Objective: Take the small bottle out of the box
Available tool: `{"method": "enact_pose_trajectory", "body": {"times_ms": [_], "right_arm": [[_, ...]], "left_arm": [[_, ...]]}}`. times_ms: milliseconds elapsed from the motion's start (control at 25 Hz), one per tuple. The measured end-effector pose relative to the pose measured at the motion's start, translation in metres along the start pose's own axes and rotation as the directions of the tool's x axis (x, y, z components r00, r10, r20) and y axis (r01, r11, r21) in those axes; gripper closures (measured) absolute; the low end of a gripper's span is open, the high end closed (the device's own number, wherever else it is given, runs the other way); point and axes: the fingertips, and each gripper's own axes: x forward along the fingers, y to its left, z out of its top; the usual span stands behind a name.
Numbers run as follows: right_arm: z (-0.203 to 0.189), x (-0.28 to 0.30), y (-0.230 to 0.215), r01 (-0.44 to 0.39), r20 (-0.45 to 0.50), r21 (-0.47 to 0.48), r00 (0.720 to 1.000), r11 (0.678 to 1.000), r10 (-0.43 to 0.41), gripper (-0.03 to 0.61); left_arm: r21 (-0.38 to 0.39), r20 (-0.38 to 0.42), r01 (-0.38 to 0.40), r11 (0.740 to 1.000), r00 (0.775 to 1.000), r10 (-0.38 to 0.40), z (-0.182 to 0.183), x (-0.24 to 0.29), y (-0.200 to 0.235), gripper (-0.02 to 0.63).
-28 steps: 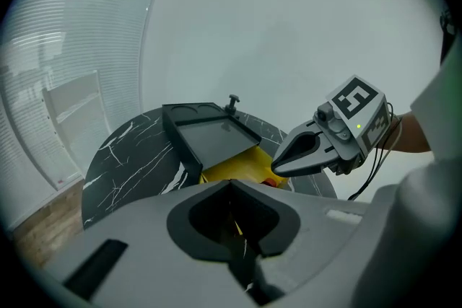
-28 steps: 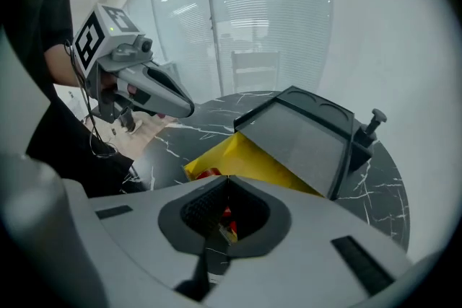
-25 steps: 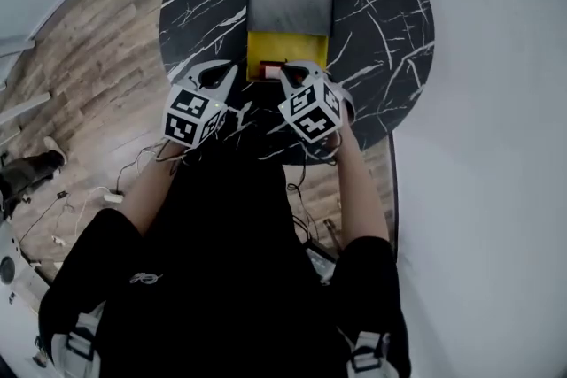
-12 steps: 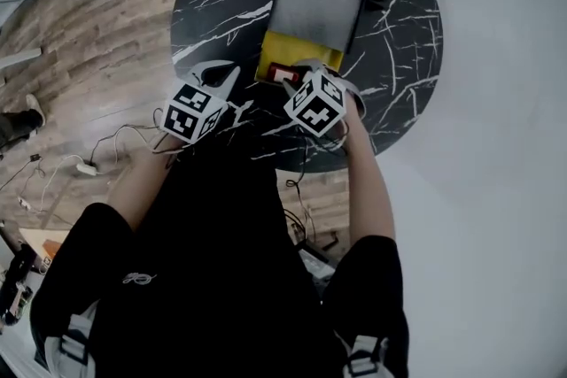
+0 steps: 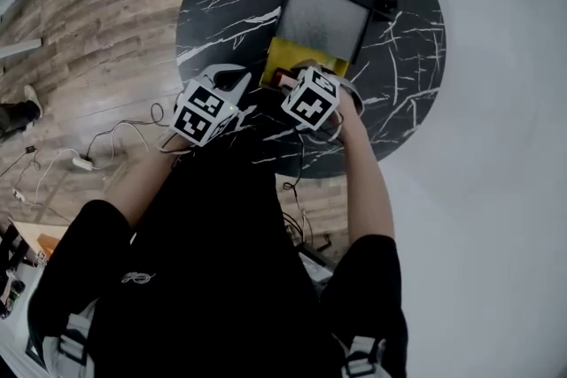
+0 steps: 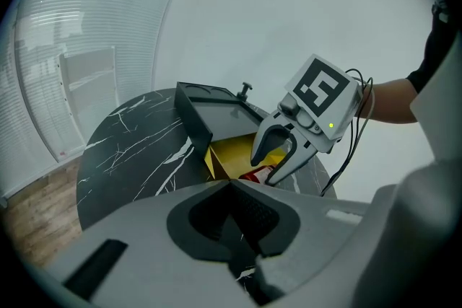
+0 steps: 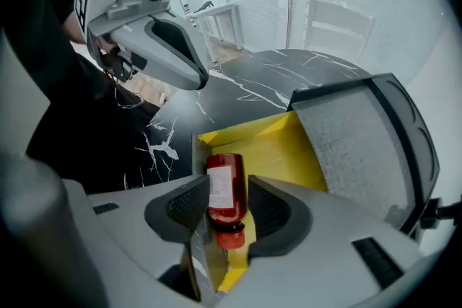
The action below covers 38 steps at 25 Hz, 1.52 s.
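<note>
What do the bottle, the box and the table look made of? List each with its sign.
Bottle: smooth dark red with a slight sheen, likely plastic or glass; paper-like white label. Box: matte yellow inside, sharp folded edges, probably card. Table: black with white veins, smooth; marble or a marble-look top.
</note>
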Motion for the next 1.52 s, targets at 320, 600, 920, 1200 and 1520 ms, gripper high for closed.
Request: {"method": "enact_pose_trajectory", "body": {"times_ms": [320, 600, 920, 1200, 1520], "right_arm": [[0.001, -0.011, -0.023, 0.042, 0.074, 0.145, 0.996, 0.989, -0.053, 0.369], [0.009, -0.021, -0.026, 0.087, 0.126, 0.106, 0.987, 0.991, -0.100, 0.400], [0.003, 0.002, -0.038, 0.183, 0.065, 0.045, 0.980, 0.982, -0.186, 0.388], [0.002, 0.012, -0.035, 0.172, 0.022, -0.013, 0.985, 0.985, -0.172, 0.385], [0.000, 0.020, -0.035, 0.166, -0.001, -0.029, 0.986, 0.986, -0.166, 0.373]], "left_arm": [[0.017, -0.006, 0.013, 1.000, 1.000, -0.013, 0.010, 0.004, 0.000, 0.617], [0.017, -0.007, 0.000, 1.000, 1.000, 0.000, 0.014, 0.004, 0.007, 0.617], [0.012, -0.016, -0.006, 1.000, 1.000, 0.006, 0.005, 0.003, 0.009, 0.617], [-0.007, -0.021, -0.013, 1.000, 1.000, 0.012, 0.000, 0.000, 0.011, 0.617], [-0.022, -0.023, -0.024, 0.999, 0.999, 0.024, -0.007, -0.001, 0.015, 0.617]]}}
